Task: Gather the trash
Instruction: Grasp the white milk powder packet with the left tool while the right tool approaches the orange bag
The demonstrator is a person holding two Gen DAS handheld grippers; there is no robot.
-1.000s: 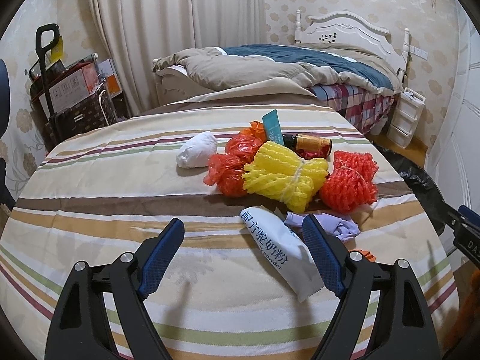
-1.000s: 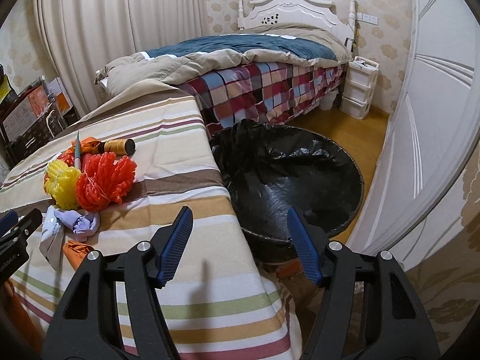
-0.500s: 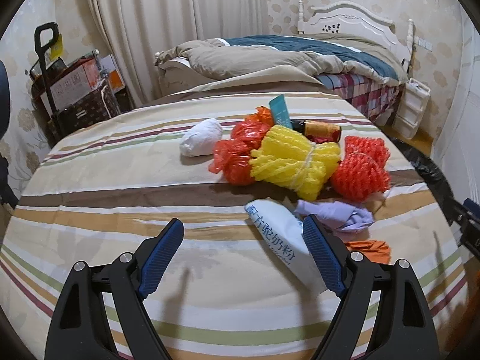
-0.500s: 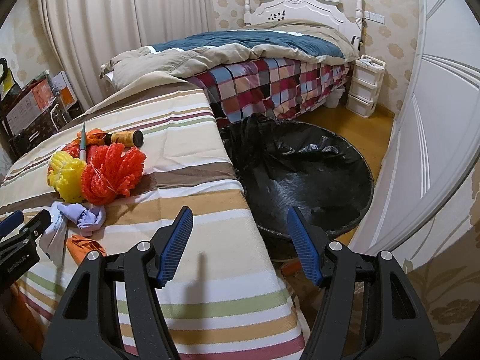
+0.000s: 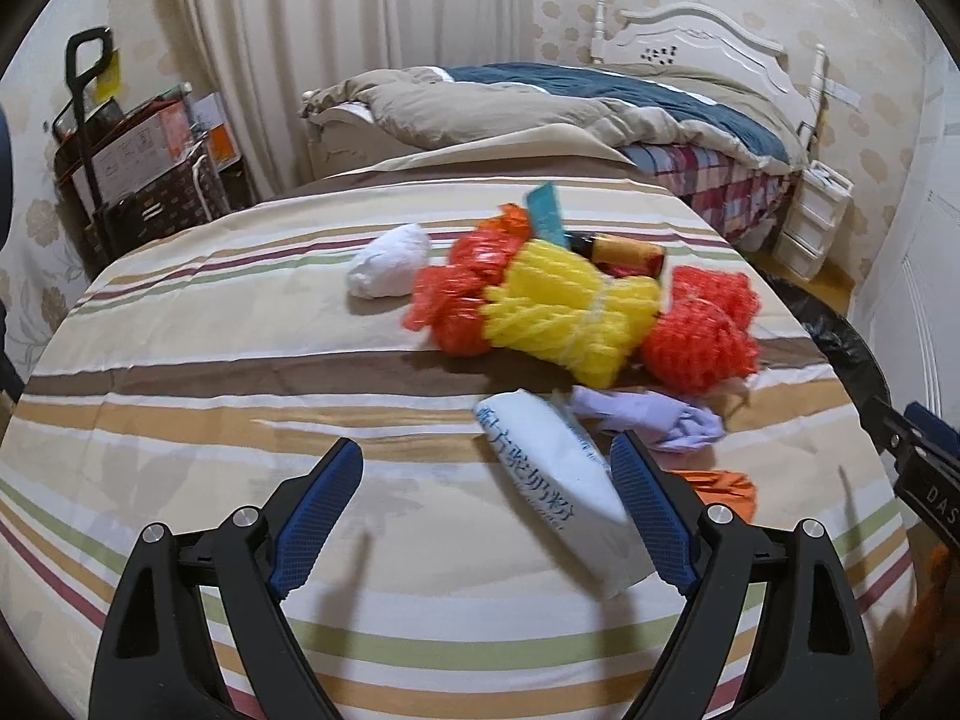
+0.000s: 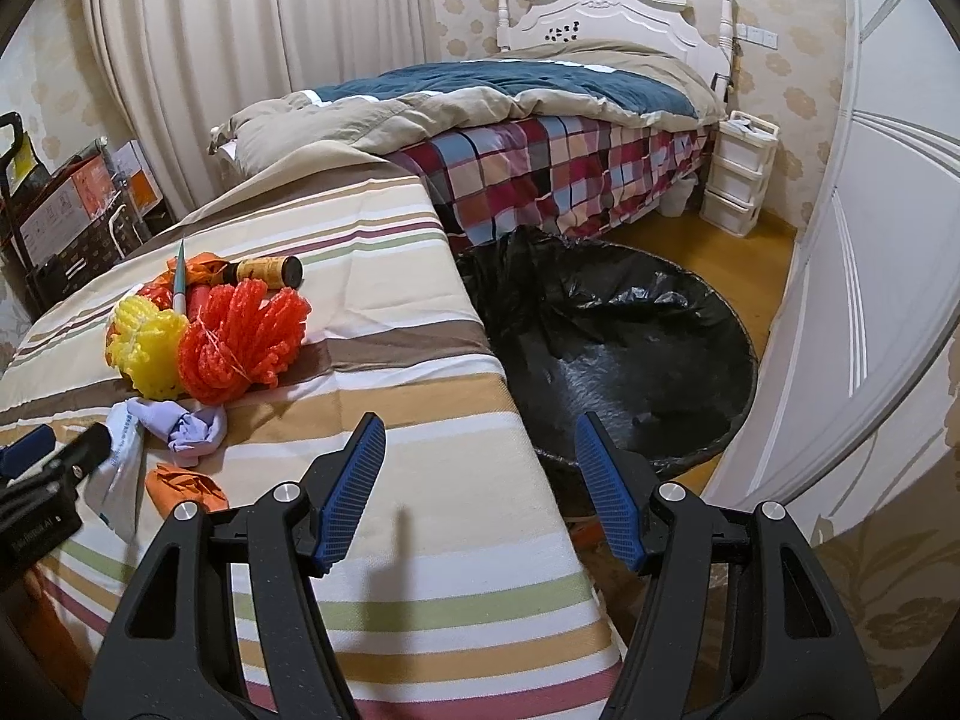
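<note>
Trash lies in a heap on the striped table [image 5: 180, 396]: a white packet with blue print [image 5: 552, 480], a crumpled purple wad [image 5: 654, 420], an orange scrap [image 5: 720, 489], yellow foam netting [image 5: 564, 318], red-orange netting [image 5: 702, 336], an orange bag [image 5: 462, 306], a white wad [image 5: 390, 267] and a brown bottle [image 5: 624, 252]. My left gripper [image 5: 486, 447] hovers low over the table. Its jaws are opening, and the white packet lies between them near the right finger, unpressed. My right gripper [image 6: 480, 420] stands open and empty over the table's edge, beside the black-lined trash bin [image 6: 630, 360].
A bed with a checked cover [image 6: 570, 168] stands behind the bin, with a white drawer unit [image 6: 738, 180] at its foot. Boxes and a trolley [image 5: 120, 156] fill the far left corner. A white door [image 6: 888, 276] stands right of the bin.
The left jaws stand slightly wider. Both views have drifted only a little, and the trash on the table has not moved.
</note>
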